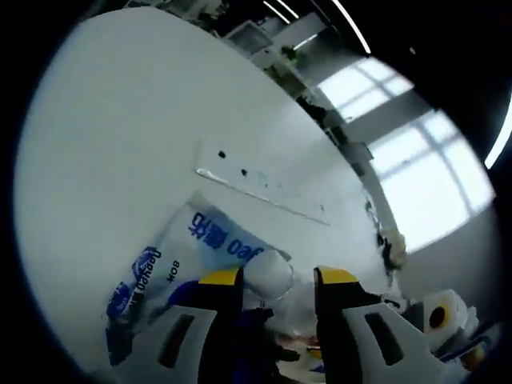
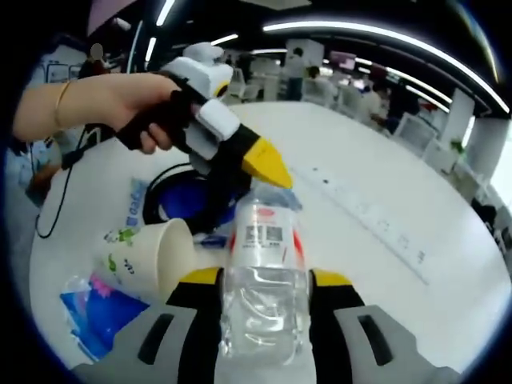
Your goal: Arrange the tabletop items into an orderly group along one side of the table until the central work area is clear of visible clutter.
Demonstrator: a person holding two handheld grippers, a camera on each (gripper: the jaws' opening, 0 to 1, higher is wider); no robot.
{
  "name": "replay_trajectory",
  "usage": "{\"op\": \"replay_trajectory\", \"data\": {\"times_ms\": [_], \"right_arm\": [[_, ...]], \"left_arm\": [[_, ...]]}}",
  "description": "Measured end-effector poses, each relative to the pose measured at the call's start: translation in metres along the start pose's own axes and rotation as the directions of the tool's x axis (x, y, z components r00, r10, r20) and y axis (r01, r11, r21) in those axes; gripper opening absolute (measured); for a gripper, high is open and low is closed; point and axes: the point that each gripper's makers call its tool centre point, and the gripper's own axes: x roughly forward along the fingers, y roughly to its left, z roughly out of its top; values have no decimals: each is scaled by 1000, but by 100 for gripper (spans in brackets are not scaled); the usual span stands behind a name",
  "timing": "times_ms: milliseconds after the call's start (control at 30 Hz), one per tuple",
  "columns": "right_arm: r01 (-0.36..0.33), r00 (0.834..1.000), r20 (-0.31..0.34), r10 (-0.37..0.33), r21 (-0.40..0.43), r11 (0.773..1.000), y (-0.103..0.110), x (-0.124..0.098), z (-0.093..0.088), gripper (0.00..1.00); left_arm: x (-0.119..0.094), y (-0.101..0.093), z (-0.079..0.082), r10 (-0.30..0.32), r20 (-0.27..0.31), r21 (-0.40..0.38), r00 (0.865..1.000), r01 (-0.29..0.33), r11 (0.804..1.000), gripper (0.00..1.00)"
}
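Right gripper jaws clamped on clear plastic water bottle, lower centre, prob. for relocating to bench side. Left gripper jaws apart above blue-white plastic bag.

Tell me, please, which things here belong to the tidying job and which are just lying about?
Job:
bottle, between the right gripper jaws
paper cup, on its side
blue-and-white packet, by the left gripper
blue pack

Lying about:
black cable
paper rolls, off at the edge
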Motion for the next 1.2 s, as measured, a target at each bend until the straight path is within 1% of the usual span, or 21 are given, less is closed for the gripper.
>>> {"op": "replay_trajectory", "data": {"times_ms": [100, 167, 200, 267, 367, 433, 467, 500, 533, 567, 733, 833, 867, 933, 1000, 1133, 1200], "right_arm": [[-1, 1000, 5, 1, 8, 1000, 0, 0, 0, 39], [-1, 1000, 6, 1, 10, 1000, 0, 0, 0, 39], [-1, 1000, 6, 1, 8, 1000, 0, 0, 0, 39], [0, 1000, 7, 0, 5, 1000, 1, 0, 1, 38], [0, 1000, 8, 0, 3, 1000, 1, 0, 1, 38], [2, 1000, 7, -2, 0, 1000, 1, 0, 1, 38], [6, 1000, 4, -6, 5, 1000, 1, 0, 1, 38], [8, 1000, -1, -8, 7, 1000, 1, -1, 0, 38], [10, 1000, -12, -10, -1, 1000, 1, -2, -1, 38], [15, 1000, -18, -15, -5, 1000, 1, -3, -1, 38], [29, 999, -38, -29, 5, 1000, 0, -5, -3, 38], [51, 997, -54, -51, -11, 999, -1, -7, -3, 38], [59, 996, -58, -61, -23, 998, -2, -8, -4, 38], [69, 996, -59, -70, -24, 997, -3, -9, -4, 37], [88, 994, -62, -89, -28, 996, -5, -11, -4, 37], [122, 991, -56, -123, -26, 992, -8, -14, -3, 36], [143, 989, -35, -144, -22, 989, -11, -17, 1, 36]], "left_arm": [[1, 2, 2, 4, 5, -40, 1000, -4, 999, 33], [2, 8, 5, 21, 4, -40, 1000, -21, 999, 28], [2, 10, 7, 23, 26, -51, 999, -22, 998, 28], [0, 8, 1, 19, 24, -84, 1000, -17, 996, 26], [0, 8, 1, 20, 25, -85, 999, -18, 996, 25], [1, 11, 5, 29, 34, -115, 999, -25, 993, 24], [1, 10, 6, 24, 45, -136, 999, -17, 991, 23], [1, 10, 5, 18, 36, -135, 999, -13, 991, 23], [0, 7, 3, 15, 32, -118, 999, -11, 993, 23], [-1, 5, 3, 15, 34, -117, 999, -11, 993, 23], [0, 0, 8, 16, 48, -87, 999, -12, 996, 22], [-4, -10, 10, 13, 73, -37, 997, -10, 999, 22], [-6, -14, 8, 12, 78, -23, 997, -11, 1000, 22], [-9, -22, 11, -4, 103, 19, 995, 2, 1000, 22], [-11, -26, 12, -1, 103, 50, 995, -4, 999, 22], [-18, -42, 18, -15, 126, 142, 992, -3, 990, 22], [-21, -47, 20, -16, 136, 169, 991, -7, 986, 21]]}}
